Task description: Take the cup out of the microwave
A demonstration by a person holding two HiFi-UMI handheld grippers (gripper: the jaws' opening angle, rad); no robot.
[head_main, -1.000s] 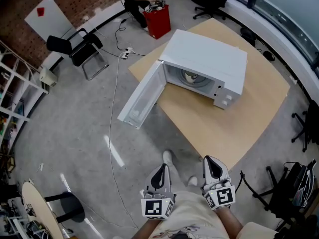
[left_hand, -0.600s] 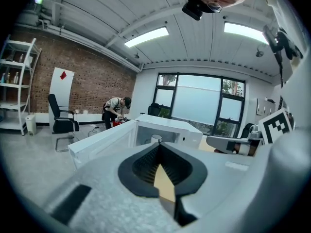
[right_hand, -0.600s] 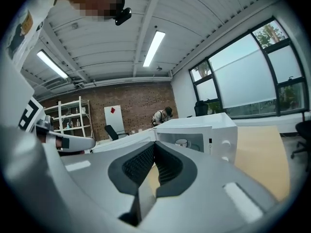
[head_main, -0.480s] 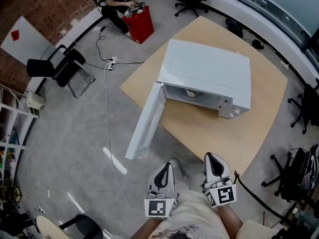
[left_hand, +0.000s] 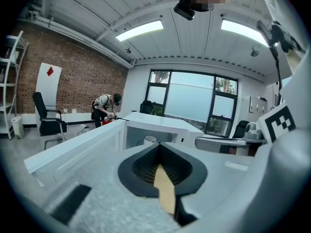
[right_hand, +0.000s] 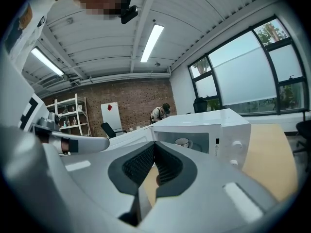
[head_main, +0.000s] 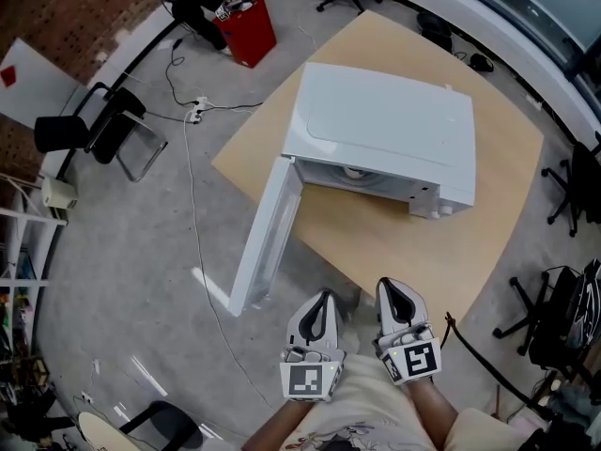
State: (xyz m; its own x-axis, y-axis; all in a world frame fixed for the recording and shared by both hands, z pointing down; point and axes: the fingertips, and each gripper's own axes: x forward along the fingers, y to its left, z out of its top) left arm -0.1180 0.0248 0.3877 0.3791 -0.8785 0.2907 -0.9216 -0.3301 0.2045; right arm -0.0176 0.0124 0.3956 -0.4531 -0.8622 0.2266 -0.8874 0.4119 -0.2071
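Observation:
A white microwave (head_main: 385, 125) stands on a light wooden table (head_main: 423, 252), its door (head_main: 268, 238) swung wide open toward the left. A white cup (head_main: 354, 171) sits inside the cavity; it also shows as the cup (left_hand: 149, 140) in the left gripper view and the cup (right_hand: 183, 142) in the right gripper view. My left gripper (head_main: 325, 297) and right gripper (head_main: 388, 286) hover side by side at the table's near edge, well short of the microwave. Both point at the opening, jaws shut, with nothing held. The left gripper (left_hand: 158, 148) and right gripper (right_hand: 153, 147) show pads meeting.
A person crouches by a red box (head_main: 249, 28) at the far left. A black chair (head_main: 103, 125) and a floor cable (head_main: 192, 186) lie left of the table. Office chairs (head_main: 573, 191) stand to the right. The open door overhangs the table's left edge.
The microwave and table have drawn closer and shifted in the head view. Both grippers have moved forward together toward the table's near edge, still shut.

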